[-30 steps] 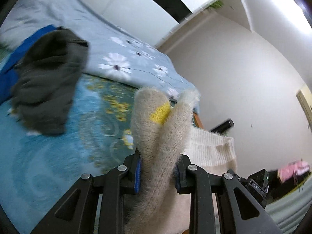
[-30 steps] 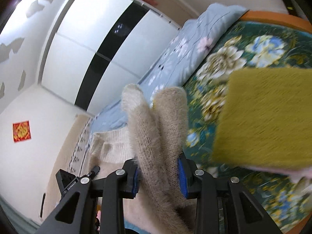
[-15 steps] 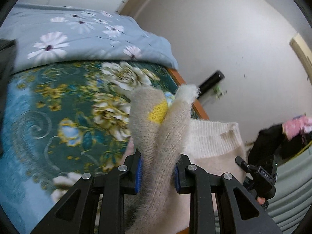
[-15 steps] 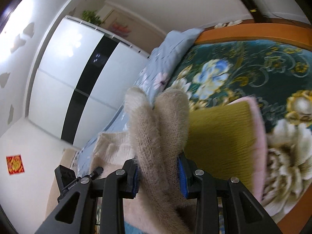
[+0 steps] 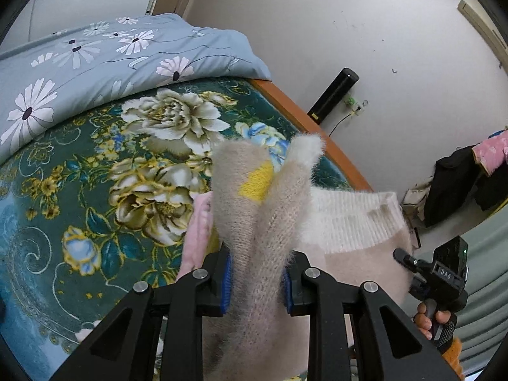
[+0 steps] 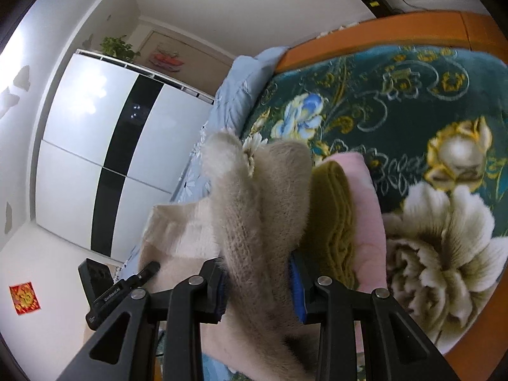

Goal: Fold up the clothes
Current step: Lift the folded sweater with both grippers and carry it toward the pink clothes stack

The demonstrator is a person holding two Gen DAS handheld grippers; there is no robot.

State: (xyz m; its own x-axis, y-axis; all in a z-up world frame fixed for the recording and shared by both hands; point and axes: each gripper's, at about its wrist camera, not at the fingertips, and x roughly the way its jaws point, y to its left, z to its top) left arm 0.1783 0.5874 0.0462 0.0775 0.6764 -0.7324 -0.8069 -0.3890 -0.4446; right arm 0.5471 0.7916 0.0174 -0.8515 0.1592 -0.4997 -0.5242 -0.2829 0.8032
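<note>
A fuzzy beige sweater (image 5: 254, 222) with a yellow patch and a white ribbed hem (image 5: 352, 219) hangs between both grippers above the bed. My left gripper (image 5: 256, 281) is shut on a bunched fold of it. My right gripper (image 6: 261, 287) is shut on another fold of the same sweater (image 6: 254, 216). A folded olive-yellow knit (image 6: 333, 219) lies on a folded pink garment (image 6: 370, 212) on the bed, just right of the right gripper. The pink edge (image 5: 197, 231) shows under the sweater in the left wrist view.
The bed has a dark green floral blanket (image 5: 95, 190) and an orange wooden frame (image 6: 397, 31). A blue daisy-print duvet (image 5: 95, 57) lies at the far side. A white and black wardrobe (image 6: 104, 146) stands behind. Clothes (image 5: 460, 184) are piled by the wall.
Both grippers have carried the sweater across the bed towards the corner with the wooden frame. The olive and pink stack has come close beside the right gripper. The dark garment has left the left view.
</note>
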